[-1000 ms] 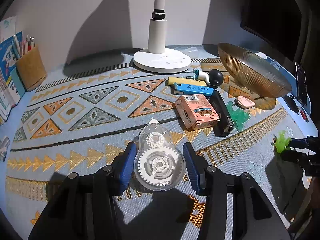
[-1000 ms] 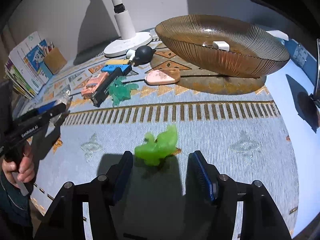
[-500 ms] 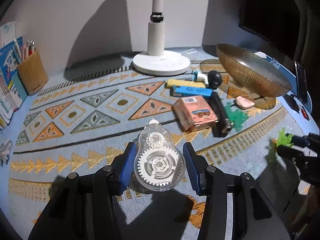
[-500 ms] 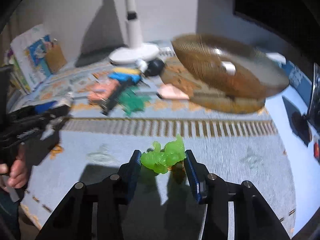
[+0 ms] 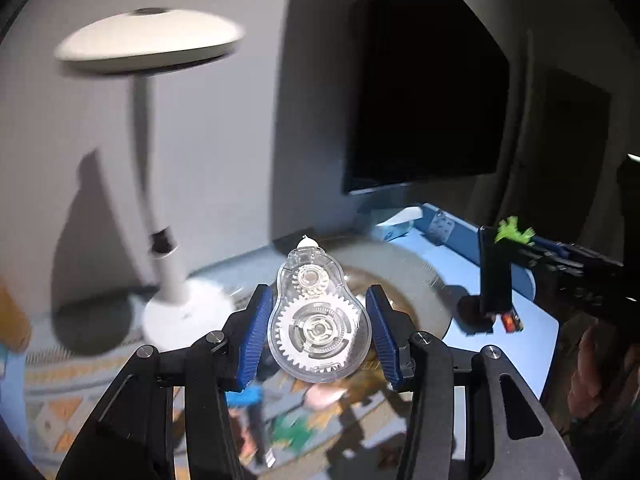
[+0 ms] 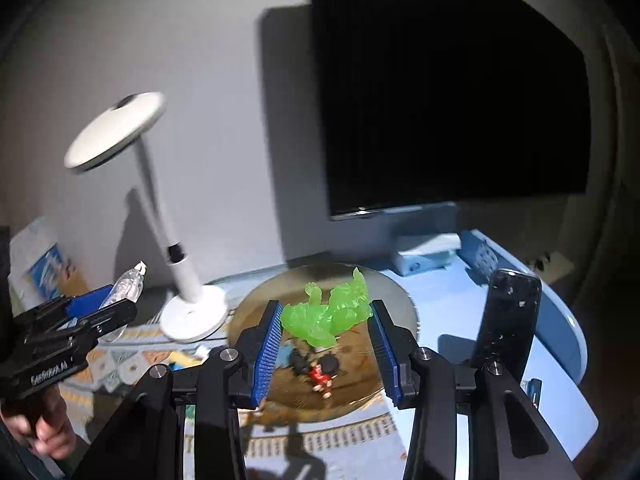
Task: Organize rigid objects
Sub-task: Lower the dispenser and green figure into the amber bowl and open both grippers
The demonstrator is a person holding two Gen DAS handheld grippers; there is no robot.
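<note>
My left gripper (image 5: 318,330) is shut on a clear correction tape dispenser (image 5: 316,316) with white gears, held up in the air over the amber glass bowl (image 5: 416,280), which is blurred. My right gripper (image 6: 325,328) is shut on a bright green plastic figure (image 6: 326,314) and holds it above the same bowl (image 6: 360,384). A small red and black figure (image 6: 322,372) lies in the bowl. The right gripper with the green figure (image 5: 514,232) shows at the right of the left wrist view. The left gripper with the dispenser (image 6: 128,286) shows at the left of the right wrist view.
A white desk lamp (image 6: 182,280) stands left of the bowl. A dark monitor (image 6: 440,100) hangs behind. A black phone (image 6: 506,316) stands upright at the right. Blurred small items (image 5: 256,400) lie on the patterned mat (image 5: 60,412) below.
Both grippers have lifted from the mat and tilted up, carrying the dispenser and the green figure over the bowl. The right gripper closed on the green figure during the earlier frames.
</note>
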